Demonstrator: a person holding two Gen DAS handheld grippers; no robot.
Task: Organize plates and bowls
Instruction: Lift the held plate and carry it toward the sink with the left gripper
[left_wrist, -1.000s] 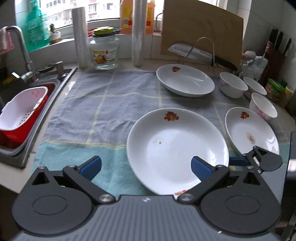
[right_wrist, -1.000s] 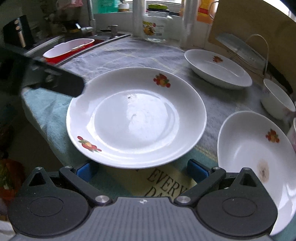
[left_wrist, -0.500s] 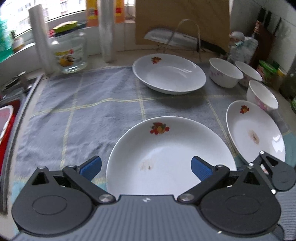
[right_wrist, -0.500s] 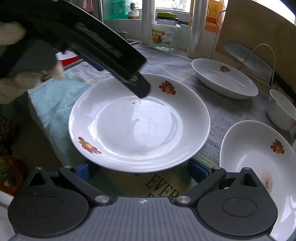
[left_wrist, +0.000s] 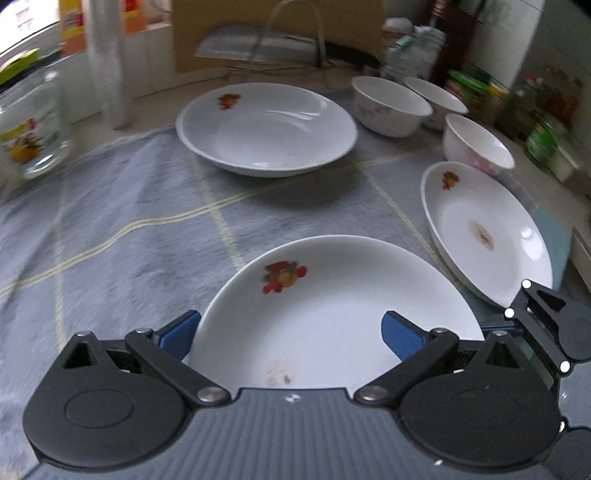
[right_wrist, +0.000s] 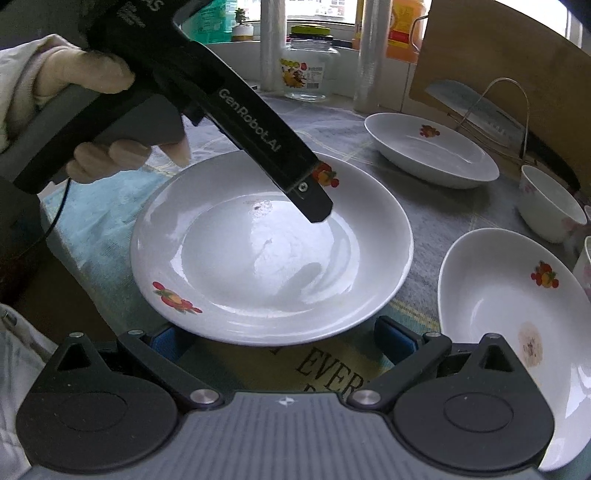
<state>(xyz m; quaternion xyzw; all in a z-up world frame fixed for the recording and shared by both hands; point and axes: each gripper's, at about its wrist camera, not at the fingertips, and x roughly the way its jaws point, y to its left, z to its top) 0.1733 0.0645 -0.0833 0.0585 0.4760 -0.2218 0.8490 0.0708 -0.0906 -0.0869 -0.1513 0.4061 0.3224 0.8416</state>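
A white near plate (left_wrist: 332, 306) with a fruit print lies on the grey towel; it also shows in the right wrist view (right_wrist: 273, 251). My left gripper (left_wrist: 291, 334) is open and hovers over the plate's middle, one finger (right_wrist: 314, 203) showing above it. My right gripper (right_wrist: 284, 336) is open at the plate's near rim, which lies between its fingers. A second plate (left_wrist: 487, 229) lies to the right, and a far deep plate (left_wrist: 266, 125) lies behind. Three white bowls (left_wrist: 391, 105) stand at the back right.
A glass jar (left_wrist: 29, 129) stands at the back left. A wire rack with a knife (left_wrist: 280, 48) leans against a brown board. Bottles and jars (left_wrist: 543, 140) crowd the right edge. The grey towel (left_wrist: 110, 221) covers the counter.
My left gripper has moved forward and to the right, over the near plate, and the sink has left its view. My right gripper has stayed at the plate's near rim.
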